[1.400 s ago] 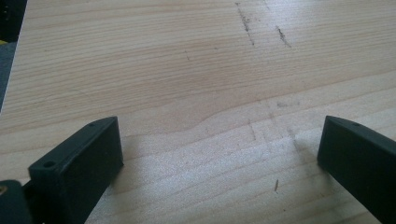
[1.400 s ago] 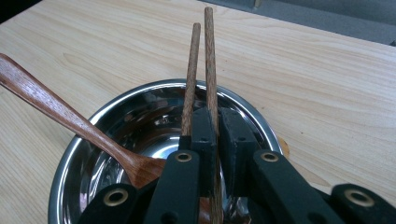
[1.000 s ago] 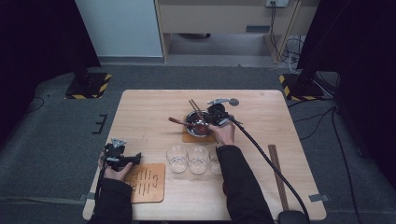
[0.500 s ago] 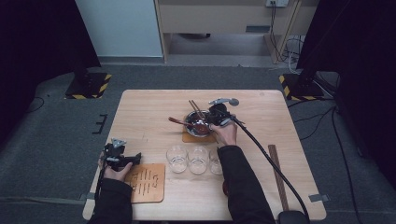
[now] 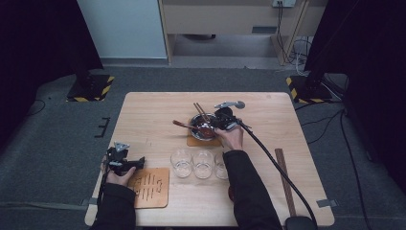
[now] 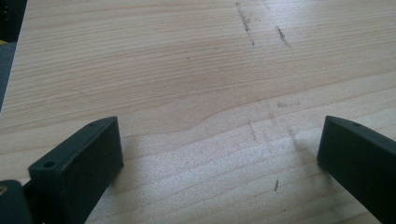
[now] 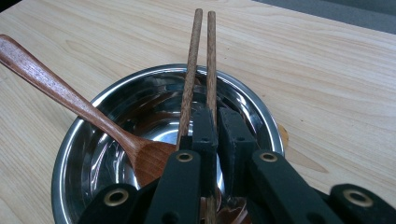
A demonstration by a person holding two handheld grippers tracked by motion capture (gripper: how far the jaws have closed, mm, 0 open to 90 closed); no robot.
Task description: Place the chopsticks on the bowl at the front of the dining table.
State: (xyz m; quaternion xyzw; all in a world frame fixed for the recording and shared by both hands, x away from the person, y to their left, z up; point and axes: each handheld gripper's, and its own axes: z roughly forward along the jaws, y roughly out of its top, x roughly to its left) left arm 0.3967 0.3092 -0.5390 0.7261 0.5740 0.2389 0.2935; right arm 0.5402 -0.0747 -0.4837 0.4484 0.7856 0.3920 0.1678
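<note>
A steel bowl [image 5: 195, 120] [image 7: 70, 140] stands on a tan coaster mid-table. A wooden spoon [image 5: 183, 124] [image 7: 70, 100] lies in it, handle out to the left, and two wooden chopsticks [image 5: 200, 111] lean over its far rim. My right gripper [image 5: 214, 123] [image 7: 215, 114] reaches into the bowl from the right. It is shut on the right chopstick [image 7: 211, 56], while the left chopstick [image 7: 190, 60] runs just outside the left jaw. My left gripper [image 5: 140, 162] [image 6: 219, 140] rests open at the table's front left, over bare wood.
Three clear glasses [image 5: 182, 163] [image 5: 203, 163] [image 5: 220, 165] stand in a row in front of the bowl. A slotted wooden mat [image 5: 150, 187] lies by the left hand. A metal spoon [image 5: 231, 104] sits behind the bowl, and a dark wooden strip [image 5: 286, 182] lies at the right.
</note>
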